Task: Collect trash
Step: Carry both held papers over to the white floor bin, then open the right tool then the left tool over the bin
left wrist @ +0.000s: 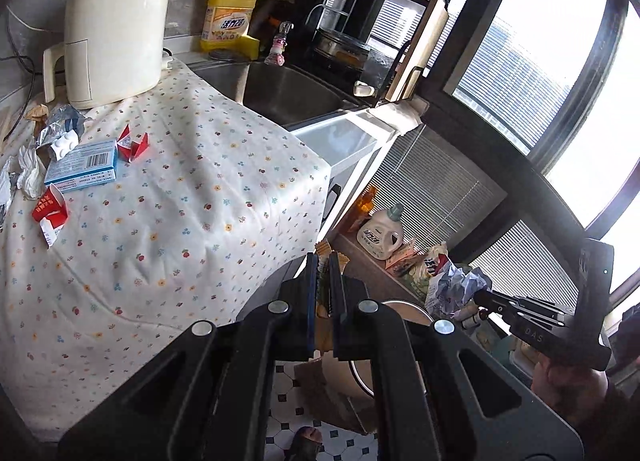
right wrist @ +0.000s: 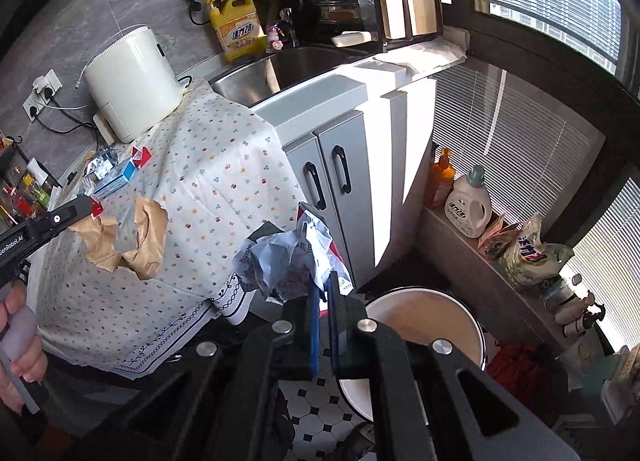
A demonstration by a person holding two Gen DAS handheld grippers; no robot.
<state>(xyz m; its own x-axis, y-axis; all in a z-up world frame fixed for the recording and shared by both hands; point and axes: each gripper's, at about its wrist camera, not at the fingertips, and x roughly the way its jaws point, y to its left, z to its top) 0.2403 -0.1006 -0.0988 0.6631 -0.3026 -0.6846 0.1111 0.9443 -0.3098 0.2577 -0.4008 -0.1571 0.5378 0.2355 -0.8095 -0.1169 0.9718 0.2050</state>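
Trash is in both grippers and also lies on the flowered cloth [left wrist: 192, 197] that covers the counter. From the right wrist view, the right gripper [right wrist: 324, 293] has its jaws pressed together on a crumpled wad of white and blue printed paper [right wrist: 292, 257], which sticks up from its tips just off the cloth's hanging corner. Below it, on the tiled floor [right wrist: 308, 405], stands a round white bin [right wrist: 420, 317] with a dark rim, its mouth facing up. In the same view the left gripper [right wrist: 86, 207] reaches in over the cloth from the far side, jaws closed on a torn piece of brown paper [right wrist: 132, 241] that hangs from its tip.

From the left wrist view, the left gripper's own jaws [left wrist: 324, 261] sit nearly together off the cloth's edge, with a sliver of brown paper between them.

More litter sits at the cloth's far end: a blue and white box [left wrist: 84, 165], red folded wrappers [left wrist: 132, 145], a red and white pack [left wrist: 50, 211], crumpled foil [left wrist: 60, 125] and a white tissue [left wrist: 30, 173]. A cream jug-like appliance [left wrist: 116, 33] stands at the cloth's back edge. Beyond the cloth lies a steel sink [left wrist: 288, 89], with a yellow detergent bottle [left wrist: 230, 17] behind it.
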